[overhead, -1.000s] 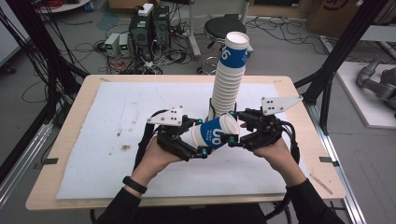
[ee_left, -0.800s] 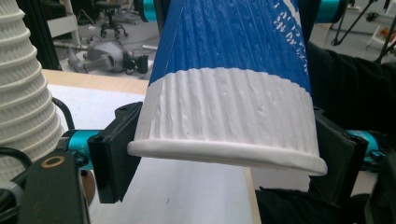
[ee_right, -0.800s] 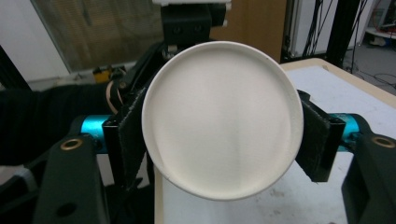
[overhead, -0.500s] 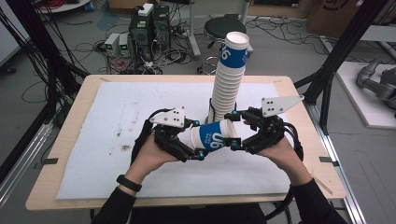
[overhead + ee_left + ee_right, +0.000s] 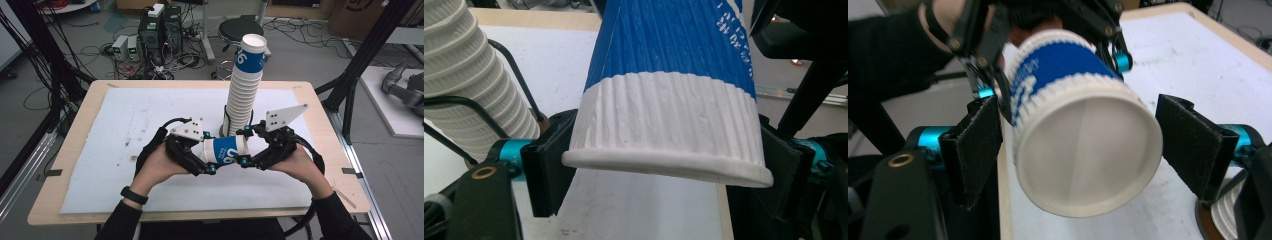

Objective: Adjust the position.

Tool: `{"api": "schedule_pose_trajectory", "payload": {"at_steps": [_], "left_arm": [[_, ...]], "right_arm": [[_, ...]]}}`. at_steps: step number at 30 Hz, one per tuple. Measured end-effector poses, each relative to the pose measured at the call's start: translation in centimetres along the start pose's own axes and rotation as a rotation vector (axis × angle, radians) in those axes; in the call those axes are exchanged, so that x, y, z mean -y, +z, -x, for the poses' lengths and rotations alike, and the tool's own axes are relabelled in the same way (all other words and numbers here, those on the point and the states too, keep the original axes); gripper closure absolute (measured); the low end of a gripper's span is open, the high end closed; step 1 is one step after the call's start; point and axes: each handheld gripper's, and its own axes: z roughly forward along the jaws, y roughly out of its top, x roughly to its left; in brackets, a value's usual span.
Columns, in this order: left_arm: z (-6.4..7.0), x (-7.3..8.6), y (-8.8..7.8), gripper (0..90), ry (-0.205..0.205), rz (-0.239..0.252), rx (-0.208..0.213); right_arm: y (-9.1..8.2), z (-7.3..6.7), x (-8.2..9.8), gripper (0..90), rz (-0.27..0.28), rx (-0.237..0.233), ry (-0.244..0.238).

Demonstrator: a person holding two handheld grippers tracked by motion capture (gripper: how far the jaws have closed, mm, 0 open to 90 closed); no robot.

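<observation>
A blue-and-white paper cup [image 5: 225, 150] lies level above the white mat, between my two grippers. My left gripper [image 5: 206, 152] is shut on its rim end. In the left gripper view both pads press the cup [image 5: 669, 120] and its rim is squashed to an oval. These jaws have just been closing on it. My right gripper [image 5: 245, 147] stands open around the base end. In the right gripper view the round base [image 5: 1083, 150] sits between the pads [image 5: 1198, 145], undeformed, with slim gaps. A tall stack of cups [image 5: 244, 90] stands just behind.
The white mat [image 5: 125, 125] covers most of the wooden table [image 5: 70, 145]. The cup stack [image 5: 469, 85] leans close beside the left gripper and its foot [image 5: 1228, 215] is near the right gripper. A stool, computers and cables lie on the floor beyond the table.
The cup and the two grippers have dipped slightly toward the near edge of the table. The stack has not moved.
</observation>
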Motion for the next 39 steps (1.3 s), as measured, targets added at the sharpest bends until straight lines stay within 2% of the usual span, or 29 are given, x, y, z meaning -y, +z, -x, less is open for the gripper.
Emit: {"api": "schedule_pose_trajectory", "payload": {"at_steps": [5, 9, 13, 16, 17, 20, 24, 26, 27, 29, 34, 36, 39], "left_arm": [[0.0, 0.0, -0.1, 22.1, 0.003, -0.008, 0.002], [0.1, -0.2, -0.2, 22.0, 0.009, -0.005, 0.004], [0.1, -0.2, -0.4, 19.6, 0.004, 0.029, 0.01], [0.1, -0.2, -0.7, 17.0, -0.012, 0.088, 0.012], [-0.1, -0.1, -0.8, 16.2, -0.028, 0.134, 0.025], [-0.2, 0.1, -1.2, 13.9, -0.067, 0.227, 0.056], [-0.4, 0.3, -1.3, 12.1, -0.102, 0.327, 0.082], [-0.5, 0.5, -1.2, 12.1, -0.121, 0.353, 0.084], [-0.6, 0.6, -1.2, 12.1, -0.125, 0.349, 0.091], [-0.7, 0.8, -1.0, 12.1, -0.133, 0.351, 0.092], [-0.8, 0.9, -0.8, 12.1, -0.157, 0.404, 0.132], [-0.9, 0.9, -0.9, 12.1, -0.156, 0.437, 0.152], [-0.8, 1.0, -1.2, 15.5, -0.148, 0.46, 0.141]], "right_arm": [[0.6, -0.1, 0.1, 26.7, -0.022, -0.002, -0.01], [0.5, 0.1, 0.2, 28.6, -0.015, -0.024, -0.009], [0.2, 0.3, 0.3, 29.6, 0.013, -0.049, 0.001], [-0.1, 0.5, 0.4, 29.7, 0.056, -0.068, 0.025], [-0.2, 0.6, 0.5, 29.8, 0.077, -0.074, 0.021], [-0.6, 0.7, 0.4, 30.0, 0.137, -0.079, 0.029], [-1.1, 0.6, 0.4, 30.1, 0.207, -0.086, 0.036], [-1.3, 0.6, 0.4, 30.2, 0.238, -0.084, 0.048], [-1.3, 0.6, 0.5, 30.3, 0.257, -0.081, 0.046], [-1.4, 0.7, 0.6, 30.3, 0.275, -0.081, 0.057], [-1.4, 0.7, 0.7, 30.3, 0.303, -0.1, 0.065], [-1.3, 0.7, 0.7, 30.3, 0.319, -0.1, 0.058], [-1.1, 0.6, 0.8, 30.3, 0.324, -0.111, 0.055]]}}
